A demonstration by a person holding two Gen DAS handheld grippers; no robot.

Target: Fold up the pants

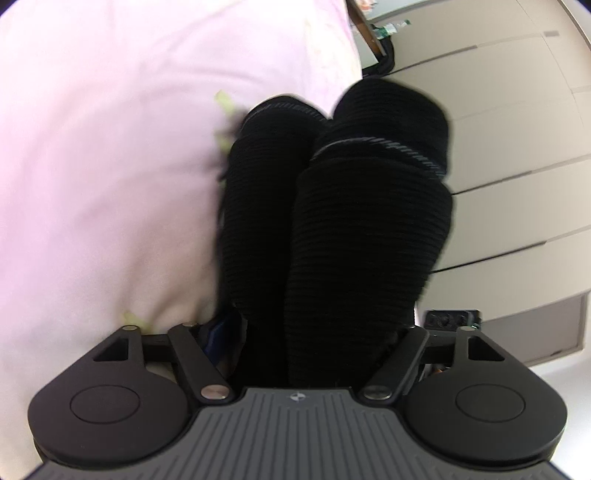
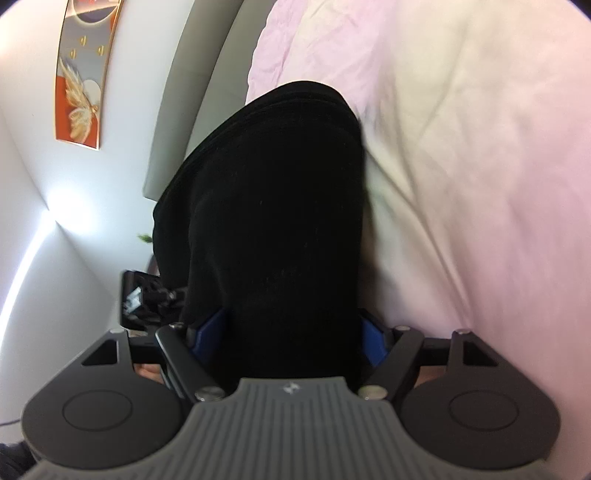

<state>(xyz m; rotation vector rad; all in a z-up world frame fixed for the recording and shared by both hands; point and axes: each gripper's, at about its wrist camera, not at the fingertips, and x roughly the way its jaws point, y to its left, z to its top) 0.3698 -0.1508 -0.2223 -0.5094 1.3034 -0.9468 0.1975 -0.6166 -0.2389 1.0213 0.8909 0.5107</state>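
Observation:
The black pants (image 1: 332, 221) fill the middle of the left wrist view as ribbed cloth with grey cuff bands, bunched and lifted above the pink bedsheet (image 1: 110, 166). My left gripper (image 1: 314, 343) is shut on this cloth; its fingers are mostly hidden by it. In the right wrist view the pants (image 2: 273, 221) hang as smooth black cloth between the blue pads (image 2: 373, 339). My right gripper (image 2: 291, 336) is shut on the pants, held above the bedsheet (image 2: 461, 166).
Beige cabinet fronts (image 1: 517, 184) stand to the right in the left wrist view, with a bottle (image 1: 391, 29) on a dark stand at the top. In the right wrist view a white wall with an orange picture (image 2: 81, 81) and a grey headboard (image 2: 184, 92) lie left.

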